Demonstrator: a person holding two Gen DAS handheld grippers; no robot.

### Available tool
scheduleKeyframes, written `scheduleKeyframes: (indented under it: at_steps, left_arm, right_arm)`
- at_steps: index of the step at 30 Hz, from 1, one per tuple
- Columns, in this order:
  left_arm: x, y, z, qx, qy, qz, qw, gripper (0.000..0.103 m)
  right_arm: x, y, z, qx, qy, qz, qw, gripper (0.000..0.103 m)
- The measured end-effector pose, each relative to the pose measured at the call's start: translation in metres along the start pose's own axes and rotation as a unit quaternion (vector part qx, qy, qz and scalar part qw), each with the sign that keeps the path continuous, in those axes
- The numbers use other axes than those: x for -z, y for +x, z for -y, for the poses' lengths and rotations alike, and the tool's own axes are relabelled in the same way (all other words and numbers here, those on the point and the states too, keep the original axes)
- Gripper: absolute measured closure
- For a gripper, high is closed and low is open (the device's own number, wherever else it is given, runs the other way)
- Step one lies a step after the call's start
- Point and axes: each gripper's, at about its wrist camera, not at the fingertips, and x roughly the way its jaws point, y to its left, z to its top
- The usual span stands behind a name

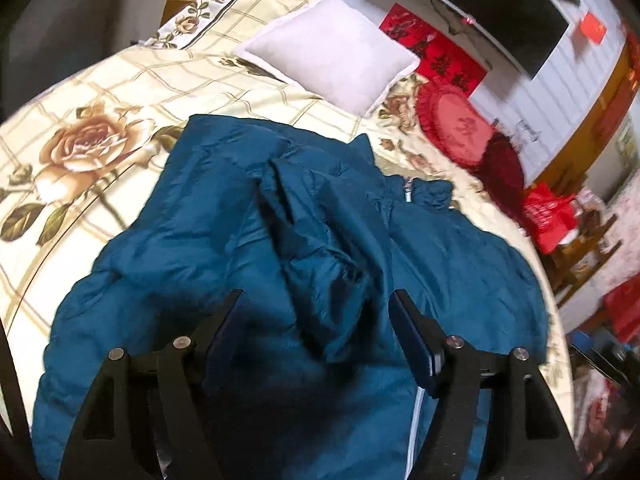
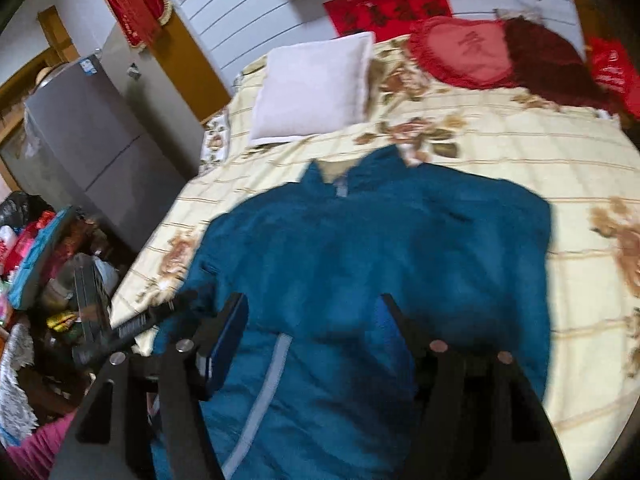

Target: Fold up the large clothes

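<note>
Two grippers held over jacket (image 1: 248,248), spread on bed (image 1: 100,92), collar twd pillow (image 1: 328,46). Left gripper (image 1: 316,320) jaws wide, nothing gripped; folded sleeve bunched betw fingers. Right gripper (image 2: 312,320) jaws wide, empty, above zip (image 2: 260,392). Jacket long axis runs away twd pillow.

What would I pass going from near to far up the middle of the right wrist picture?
Fingers → blue jacket → flowered bedspread → white pillow → white panelled wall.
</note>
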Motion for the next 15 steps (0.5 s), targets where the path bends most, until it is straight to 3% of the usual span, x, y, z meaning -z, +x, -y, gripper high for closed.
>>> scheduleKeyframes:
  at_steps: [1, 4, 6, 7, 10, 15]
  left_arm:
    - [-0.001, 0.010, 0.006, -0.005, 0.009, -0.004, 0.9999, 0.029]
    - [-0.006, 0.023, 0.015, -0.006, 0.034, -0.025, 0.9991, 0.073]
    - [-0.016, 0.017, 0.019, -0.006, 0.050, -0.017, 0.9986, 0.078]
    - [-0.024, 0.005, 0.018, -0.002, 0.056, 0.007, 0.9984, 0.079]
    - [-0.042, -0.016, 0.007, -0.016, 0.054, 0.044, 0.9975, 0.076]
    - [-0.043, 0.005, -0.030, -0.040, 0.018, 0.005, 0.9990, 0.075]
  right_arm:
    - [0.002, -0.005, 0.008, 0.008, 0.005, 0.002, 1.000, 0.034]
    - [0.003, -0.014, 0.029, 0.017, 0.033, 0.007, 0.999, 0.034]
    - [0.000, -0.021, 0.040, 0.027, 0.045, 0.019, 0.998, 0.034]
    - [0.000, -0.022, 0.042, 0.030, 0.045, 0.023, 0.998, 0.034]
    - [-0.007, -0.015, 0.043, 0.041, 0.038, 0.035, 0.998, 0.034]
    - [-0.015, 0.046, 0.038, 0.071, 0.016, 0.004, 0.997, 0.034]
